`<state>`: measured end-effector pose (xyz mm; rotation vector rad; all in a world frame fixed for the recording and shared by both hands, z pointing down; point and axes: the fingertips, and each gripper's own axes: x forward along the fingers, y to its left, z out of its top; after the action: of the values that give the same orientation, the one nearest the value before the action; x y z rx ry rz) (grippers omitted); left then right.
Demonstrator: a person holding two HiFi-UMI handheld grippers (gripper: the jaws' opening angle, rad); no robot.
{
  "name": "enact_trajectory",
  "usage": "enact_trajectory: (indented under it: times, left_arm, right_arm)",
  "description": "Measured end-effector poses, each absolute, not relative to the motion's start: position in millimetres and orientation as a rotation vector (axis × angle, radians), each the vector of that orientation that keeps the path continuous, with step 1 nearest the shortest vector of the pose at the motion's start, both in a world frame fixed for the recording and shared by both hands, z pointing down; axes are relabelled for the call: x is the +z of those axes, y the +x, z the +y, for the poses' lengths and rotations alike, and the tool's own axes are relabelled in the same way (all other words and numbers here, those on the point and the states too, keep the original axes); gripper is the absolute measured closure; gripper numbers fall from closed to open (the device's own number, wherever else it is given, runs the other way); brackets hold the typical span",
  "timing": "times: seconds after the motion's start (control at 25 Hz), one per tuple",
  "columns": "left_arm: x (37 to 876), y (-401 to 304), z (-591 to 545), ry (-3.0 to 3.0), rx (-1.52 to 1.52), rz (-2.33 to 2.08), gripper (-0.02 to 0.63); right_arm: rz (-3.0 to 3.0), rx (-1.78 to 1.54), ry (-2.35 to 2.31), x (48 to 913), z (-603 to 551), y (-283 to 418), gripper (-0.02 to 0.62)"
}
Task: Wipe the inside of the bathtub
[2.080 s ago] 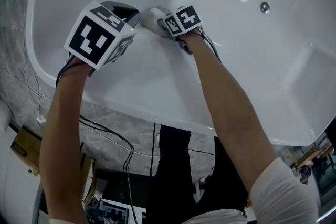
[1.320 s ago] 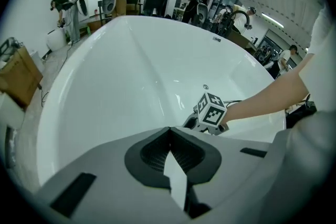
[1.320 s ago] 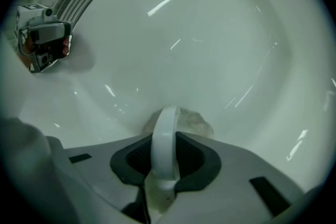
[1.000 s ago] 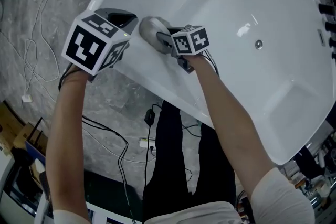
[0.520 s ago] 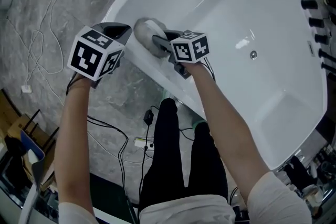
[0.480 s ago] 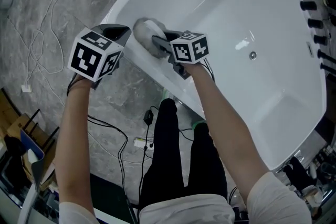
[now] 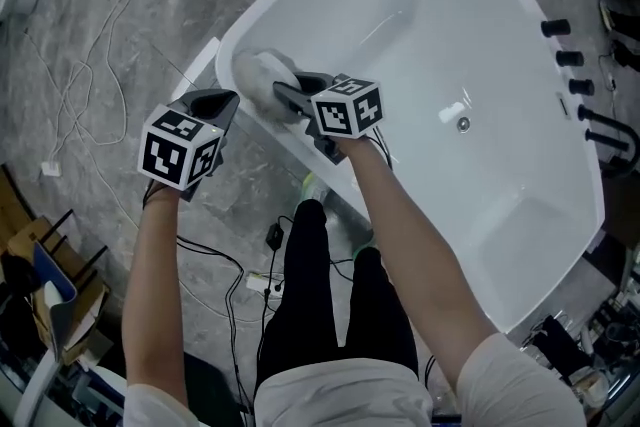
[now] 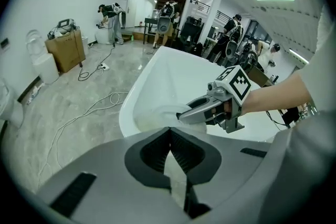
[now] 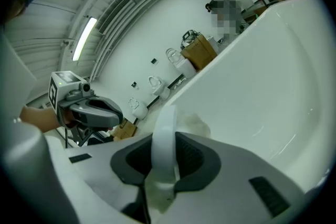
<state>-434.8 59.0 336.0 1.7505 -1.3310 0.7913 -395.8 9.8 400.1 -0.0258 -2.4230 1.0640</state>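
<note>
My right gripper (image 9: 164,159) was pinched on the narrow white handle (image 9: 167,120) of a wiping pad (image 7: 262,75). The pad sat just beyond the jaw tips, against the inner wall at the rounded end of the bathtub (image 7: 500,35), close under the rim. My left gripper (image 8: 170,150) had its jaws pressed together on nothing. It hung outside the tub, beside the right one and over the grey floor (image 7: 90,35). The rest of the basin ran away to the right of my right gripper, with the drain (image 7: 463,124) well off from the pad.

As I judged it, the hold was the weak point. The jaws had only that thin band, so pressing hard on the curved, glossy wall could twist the pad in the jaws or pull the band out. So near the rim, a stroke carried too far upward could ride the pad over the edge and off the tub. My idle left gripper was near enough to knock the rim if I leaned in.
</note>
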Motion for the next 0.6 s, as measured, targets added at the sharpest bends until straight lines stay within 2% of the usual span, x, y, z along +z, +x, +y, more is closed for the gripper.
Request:
enact_trajectory:
  times: [0.32, 0.6]
  left_arm:
    - [283, -393, 74, 1.781, 0.669, -1.404, 0.595]
    - [219, -316, 79, 1.875, 0.556, -1.435, 0.595]
  right_arm:
    - [-2.521, 1.029, -0.060, 321, 27, -350, 0.500]
    - [-2.606, 1.018, 0.140, 253, 41, -231, 0.500]
